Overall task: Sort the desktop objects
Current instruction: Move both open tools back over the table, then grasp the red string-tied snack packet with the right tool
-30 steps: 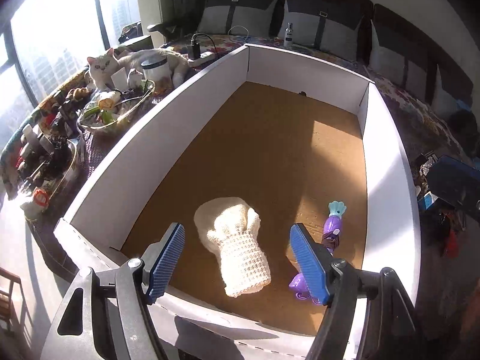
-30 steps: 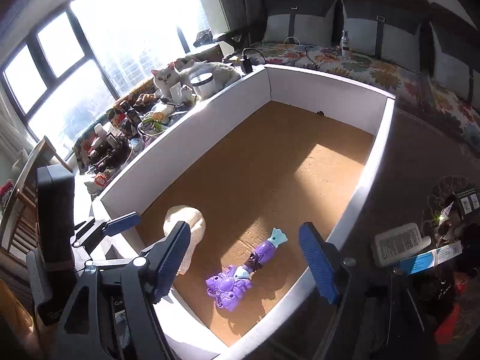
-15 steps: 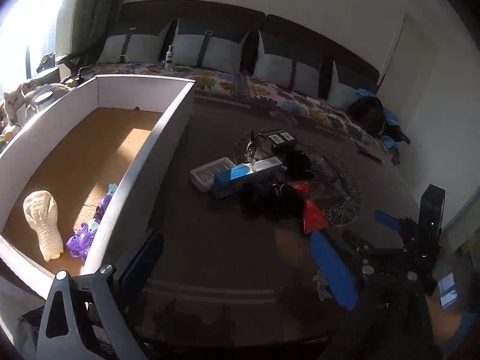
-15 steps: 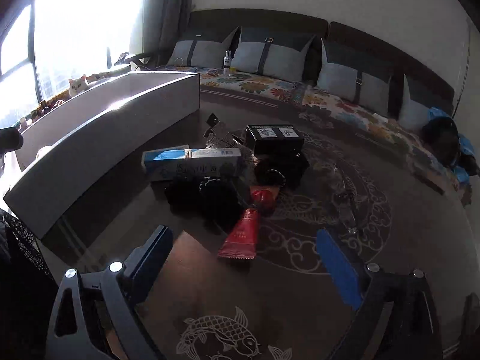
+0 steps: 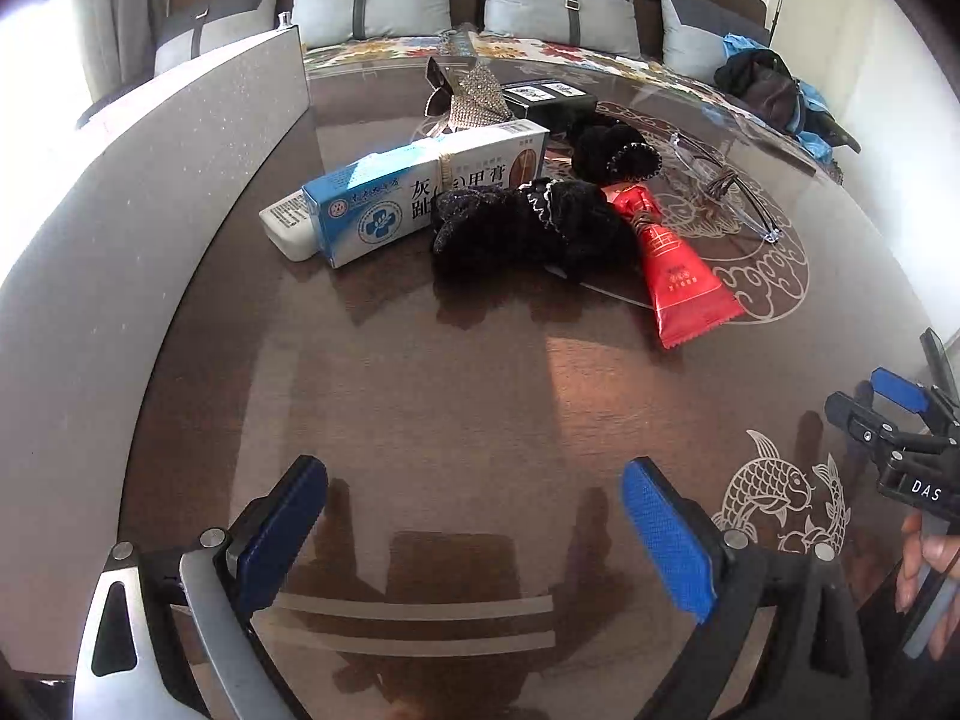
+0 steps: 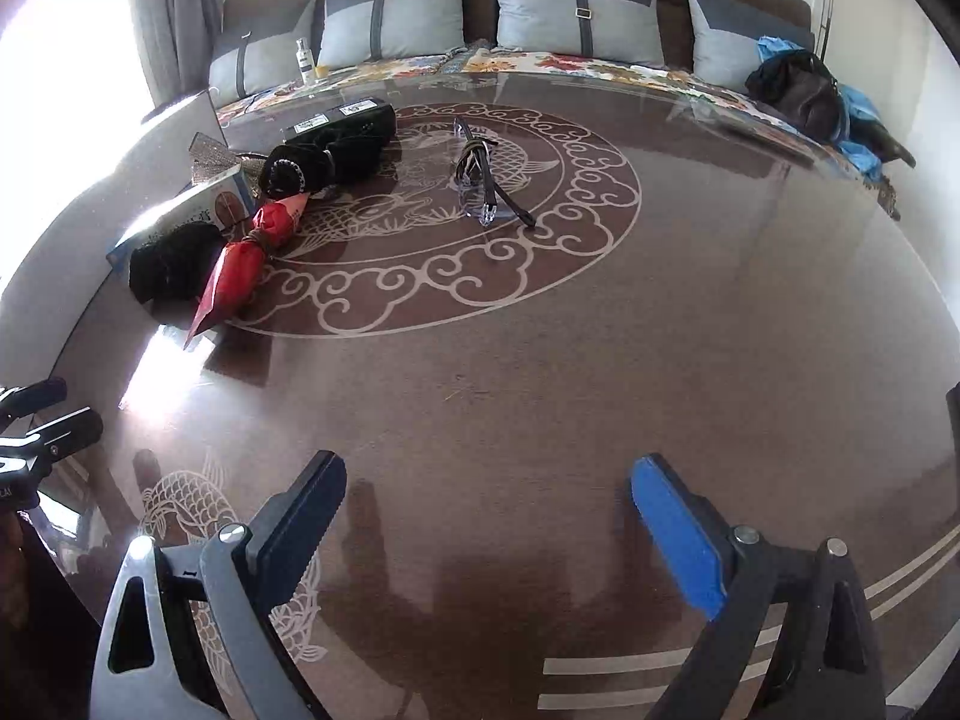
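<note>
my left claw [image 5: 474,531] hangs over a bare stretch of the dark glossy surface [image 5: 480,396], its blue pads spread wide with nothing between them. the pile to sort lies well ahead of it, up the frame: a blue-and-white medicine box [image 5: 420,192] with a white remote-like item [image 5: 287,227] tucked against its left end, a black fuzzy glove [image 5: 528,228] lying in front of the box and touching it, and a red sachet [image 5: 678,264] slanting off the glove's right side. behind them sit a second black glove [image 5: 612,150], a black box with white labels [image 5: 549,99] and a glittery pouch [image 5: 474,99]. clear glasses [image 5: 720,180] rest on the surface to the right of the pile. the white wall of the sorting bin [image 5: 150,192] runs along my left.

my right claw [image 6: 486,531] is likewise spread apart and empty, over the surface near the fish pattern [image 6: 180,510]. from it the glasses lie far ahead, near centre, and the pile sits off to the upper left.
</note>
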`<state>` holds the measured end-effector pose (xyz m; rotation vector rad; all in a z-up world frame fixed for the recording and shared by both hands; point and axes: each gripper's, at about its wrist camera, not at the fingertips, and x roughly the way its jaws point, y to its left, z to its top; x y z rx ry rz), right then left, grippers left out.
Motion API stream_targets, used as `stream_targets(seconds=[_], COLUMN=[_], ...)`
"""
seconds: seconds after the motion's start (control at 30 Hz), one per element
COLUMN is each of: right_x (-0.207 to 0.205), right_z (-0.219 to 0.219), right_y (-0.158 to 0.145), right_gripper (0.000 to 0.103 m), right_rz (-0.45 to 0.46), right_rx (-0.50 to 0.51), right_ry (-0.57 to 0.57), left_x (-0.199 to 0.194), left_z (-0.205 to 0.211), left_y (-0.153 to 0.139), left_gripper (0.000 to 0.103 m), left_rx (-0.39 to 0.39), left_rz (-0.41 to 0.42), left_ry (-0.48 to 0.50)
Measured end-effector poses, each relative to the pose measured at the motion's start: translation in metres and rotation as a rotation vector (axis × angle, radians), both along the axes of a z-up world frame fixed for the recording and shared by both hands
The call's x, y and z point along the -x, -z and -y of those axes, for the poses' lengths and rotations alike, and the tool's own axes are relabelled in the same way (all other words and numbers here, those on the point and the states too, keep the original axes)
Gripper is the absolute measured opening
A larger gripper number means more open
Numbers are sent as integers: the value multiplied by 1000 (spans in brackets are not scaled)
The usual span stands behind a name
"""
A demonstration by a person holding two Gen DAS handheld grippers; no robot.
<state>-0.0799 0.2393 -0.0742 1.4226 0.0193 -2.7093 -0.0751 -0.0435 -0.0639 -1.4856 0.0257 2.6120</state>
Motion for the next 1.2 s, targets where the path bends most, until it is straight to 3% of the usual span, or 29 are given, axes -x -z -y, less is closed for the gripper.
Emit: stream_targets(seconds=[0.17, 0.67, 0.93, 1.1, 1.2], right_x=[-4, -8, -6, 18, 30], right_z=[8, 9, 8, 14, 28], right_y=[7, 6, 6, 0, -19], right_gripper=[103, 103, 103, 103, 103], right_rz=[-47, -75, -50, 67, 27], right_rx=[-34, -36, -39, -26, 41], right_ry=[-21, -15, -18, -35, -48], left_x=[-4, 3, 5, 4, 3], left_z=[-1, 1, 5, 10, 10], left_y=[5, 7, 6, 7, 7], left_gripper=[101, 103, 103, 103, 103], left_rx=[52, 49, 50, 50, 51], left_rz=[-29, -31, -17, -9, -10], left_ry=[13, 44, 78, 71, 73])
